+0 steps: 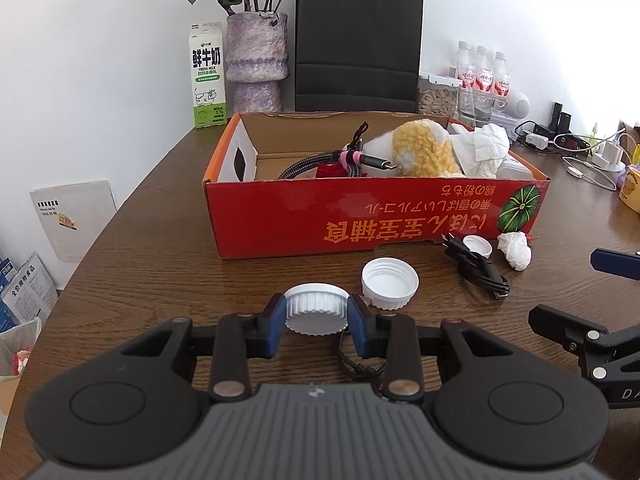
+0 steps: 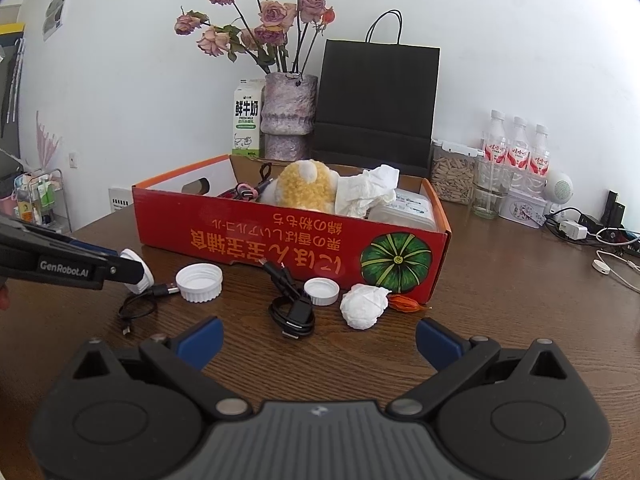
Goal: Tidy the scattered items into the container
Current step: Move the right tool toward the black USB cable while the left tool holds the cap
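My left gripper [image 1: 316, 314] is shut on a white ribbed cap [image 1: 316, 309] and holds it just above the table, in front of the red cardboard box [image 1: 360, 216]; the held cap also shows in the right wrist view [image 2: 138, 274]. My right gripper [image 2: 318, 338] is open and empty, above the table short of a black coiled cable [image 2: 294, 312]. On the table lie a large white cap [image 2: 199, 282], a smaller white cap [image 2: 321, 291], a crumpled tissue ball [image 2: 364, 306] and an orange scrap [image 2: 406, 303]. A thin black cable [image 2: 138, 308] lies under my left gripper.
The box [image 2: 248, 236] holds a yellow plush toy [image 2: 306, 190], cables [image 1: 340, 162] and tissue [image 2: 368, 190]. Behind it stand a milk carton [image 1: 207, 76], a vase [image 1: 256, 60], a black paper bag [image 1: 358, 44] and water bottles [image 2: 516, 152]. Chargers and wires [image 2: 592, 232] lie at the right.
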Motion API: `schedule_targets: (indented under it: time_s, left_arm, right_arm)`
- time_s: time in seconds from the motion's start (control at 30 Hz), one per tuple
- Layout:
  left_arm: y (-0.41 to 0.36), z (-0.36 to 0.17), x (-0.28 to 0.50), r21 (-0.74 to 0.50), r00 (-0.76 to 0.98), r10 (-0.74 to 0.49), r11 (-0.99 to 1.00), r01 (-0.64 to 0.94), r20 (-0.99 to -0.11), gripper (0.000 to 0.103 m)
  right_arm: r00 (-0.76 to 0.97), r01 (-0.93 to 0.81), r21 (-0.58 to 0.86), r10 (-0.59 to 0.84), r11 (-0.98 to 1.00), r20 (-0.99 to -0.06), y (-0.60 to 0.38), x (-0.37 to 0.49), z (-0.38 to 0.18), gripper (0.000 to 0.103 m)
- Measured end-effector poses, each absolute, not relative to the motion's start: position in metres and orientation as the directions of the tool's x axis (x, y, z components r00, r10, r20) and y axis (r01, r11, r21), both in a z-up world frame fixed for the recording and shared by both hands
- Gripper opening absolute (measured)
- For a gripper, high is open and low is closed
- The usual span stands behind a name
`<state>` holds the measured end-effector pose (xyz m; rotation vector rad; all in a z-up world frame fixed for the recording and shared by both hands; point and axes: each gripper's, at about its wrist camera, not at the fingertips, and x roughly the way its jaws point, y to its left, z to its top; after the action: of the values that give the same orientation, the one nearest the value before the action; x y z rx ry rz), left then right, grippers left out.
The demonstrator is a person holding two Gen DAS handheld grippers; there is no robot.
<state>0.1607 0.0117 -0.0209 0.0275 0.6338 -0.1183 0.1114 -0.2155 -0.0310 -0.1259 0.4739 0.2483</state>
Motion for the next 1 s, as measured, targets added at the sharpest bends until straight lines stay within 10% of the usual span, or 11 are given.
schedule_targets:
  time_s: [0.37,0.7,1.0]
  left_arm:
    - [0.009,-0.02,0.192,-0.006,0.792,-0.094,0.994,0.113,-0.603,0.034]
    - [0.013,-0.029,0.219,-0.068,0.772,-0.116,0.993,0.094,-0.625,0.036]
    - [0.018,-0.03,0.222,-0.086,0.778,-0.118,0.993,0.083,-0.617,0.036]
  right_arm:
    - [0.854,-0.282,-0.06,0.222,0.957,-0.471,-0.204,0.132,-0.026,0.1]
    - [0.796,-0.331,-0.033,0.261,0.943,-0.546,-0.188,0.166,-0.033,0.06]
    - [0.77,-0.321,0.006,0.264,0.947,-0.58,-0.191,0.181,-0.043,0.053]
